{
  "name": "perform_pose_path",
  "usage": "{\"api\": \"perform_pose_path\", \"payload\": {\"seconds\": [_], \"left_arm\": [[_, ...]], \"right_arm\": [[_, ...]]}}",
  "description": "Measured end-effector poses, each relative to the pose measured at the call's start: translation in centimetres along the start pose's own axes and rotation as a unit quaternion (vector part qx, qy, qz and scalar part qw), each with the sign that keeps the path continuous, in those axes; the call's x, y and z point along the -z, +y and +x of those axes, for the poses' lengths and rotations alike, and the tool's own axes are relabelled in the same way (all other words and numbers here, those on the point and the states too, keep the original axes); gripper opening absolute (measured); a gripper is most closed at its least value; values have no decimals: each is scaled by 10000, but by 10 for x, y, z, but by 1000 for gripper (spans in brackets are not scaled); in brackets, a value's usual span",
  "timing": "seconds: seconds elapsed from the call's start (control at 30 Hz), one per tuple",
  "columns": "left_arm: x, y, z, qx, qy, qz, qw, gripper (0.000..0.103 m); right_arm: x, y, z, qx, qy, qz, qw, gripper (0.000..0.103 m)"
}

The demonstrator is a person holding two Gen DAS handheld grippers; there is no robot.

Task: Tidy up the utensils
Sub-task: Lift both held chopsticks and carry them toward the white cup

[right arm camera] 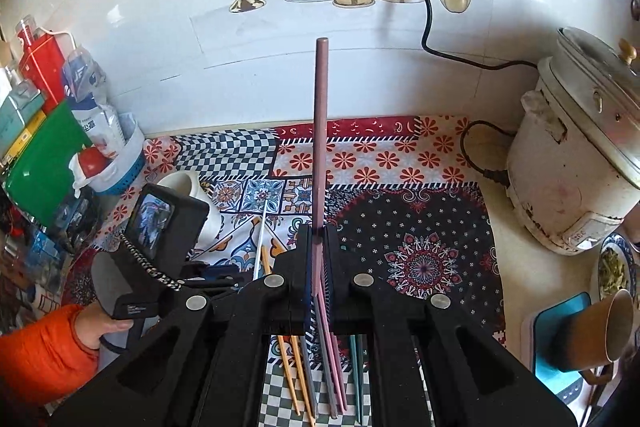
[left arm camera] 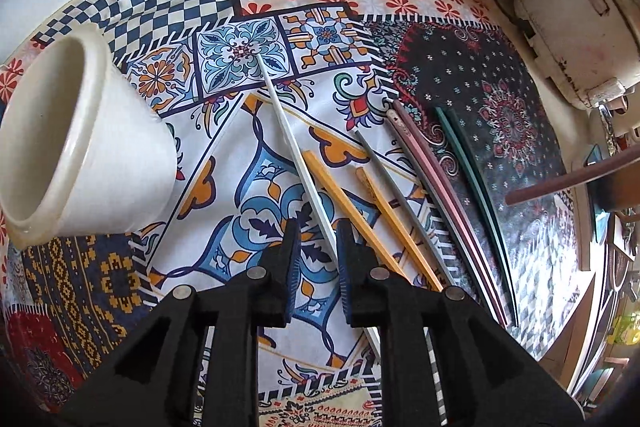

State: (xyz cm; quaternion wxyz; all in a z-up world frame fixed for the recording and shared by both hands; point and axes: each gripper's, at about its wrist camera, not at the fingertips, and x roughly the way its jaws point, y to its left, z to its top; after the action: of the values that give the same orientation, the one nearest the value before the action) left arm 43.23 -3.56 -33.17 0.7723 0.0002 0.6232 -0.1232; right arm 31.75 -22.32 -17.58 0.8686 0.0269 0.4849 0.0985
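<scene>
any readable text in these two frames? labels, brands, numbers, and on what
No text can be read for certain.
White plastic bag with blue print: large blue letters, too blurred to read.
Red box and teal cartons at the left: print too small.
Dirty white rice cooker: faint mark near its base, unreadable.
Black handheld gripper's label: too small.
Yellow chopstick: mark near its tip, blurred.

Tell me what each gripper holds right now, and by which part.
The right gripper is shut on a mauve chopstick, gripped partway along its shaft, the long end pointing forward. The left gripper is open and empty above the white chopstick.
</scene>
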Motion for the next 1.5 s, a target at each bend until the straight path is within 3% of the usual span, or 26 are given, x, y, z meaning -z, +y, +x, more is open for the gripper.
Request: {"api": "perform_pose_path", "payload": {"seconds": [0.23, 0.37, 0.63, 1.03, 1.2, 1.5], "left_arm": [[-5, 1, 13, -101, 49, -135, 9998, 16], [-8, 2, 16, -223, -41, -163, 9996, 8], [-16, -3, 18, -291, -109, -110, 9995, 3], [15, 10, -64, -153, -907, -86, 9957, 3], [28, 15, -104, -285, -1349, 0, 9905, 3], [34, 38, -176, -135, -2105, -248, 9772, 3]], "right_arm": [[-3, -3, 1, 5, -27, 3, 10000, 5], [-6, -3, 1, 2, -50, -27, 10000, 5], [-9, 2, 2, -54, -70, -134, 9999, 5], [-22, 22, 7, -203, -145, -401, 9989, 5], [-27, 37, 11, -314, -185, -541, 9979, 5], [-43, 69, 16, -537, -309, -766, 9951, 5]]}}
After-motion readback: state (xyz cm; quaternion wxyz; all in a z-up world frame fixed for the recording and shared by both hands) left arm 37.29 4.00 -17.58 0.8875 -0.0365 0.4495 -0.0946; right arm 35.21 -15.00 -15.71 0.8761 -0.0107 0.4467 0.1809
